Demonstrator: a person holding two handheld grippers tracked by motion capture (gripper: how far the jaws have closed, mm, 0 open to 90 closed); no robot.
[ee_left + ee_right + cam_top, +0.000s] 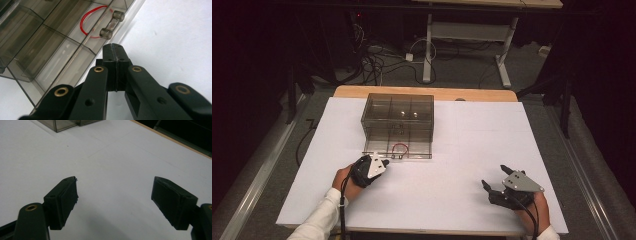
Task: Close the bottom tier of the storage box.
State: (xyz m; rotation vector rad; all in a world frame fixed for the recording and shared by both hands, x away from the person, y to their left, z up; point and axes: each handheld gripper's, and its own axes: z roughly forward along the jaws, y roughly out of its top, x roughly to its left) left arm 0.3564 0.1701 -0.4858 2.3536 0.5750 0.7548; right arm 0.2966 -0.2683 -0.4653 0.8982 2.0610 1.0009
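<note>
The left gripper is held with its black jaws pressed flat together on nothing, its tip just short of the pulled-out bottom drawer of a smoky transparent plastic drawer cabinet; the right gripper is kept well apart at four o'clock of the cabinet, over the white tabletop sheet, its jaws spread wide and empty, judged to be waiting. In the left gripper view the closed tip is aimed at the drawer's clear bar handle at twelve o'clock, seemingly so that the drawer can be nudged rather than pinched; the handle is a glassy rod between two stubby smoke-grey cylindrical posts. A thin red wire loop is seen lying in the front compartment at eleven o'clock of the tip; the drawer is divided by glossy, hard-edged partitions. The right gripper's pads are seen to be matte, rubbery and slightly ragged at the edges; the sheet is smooth and faintly creased.
</note>
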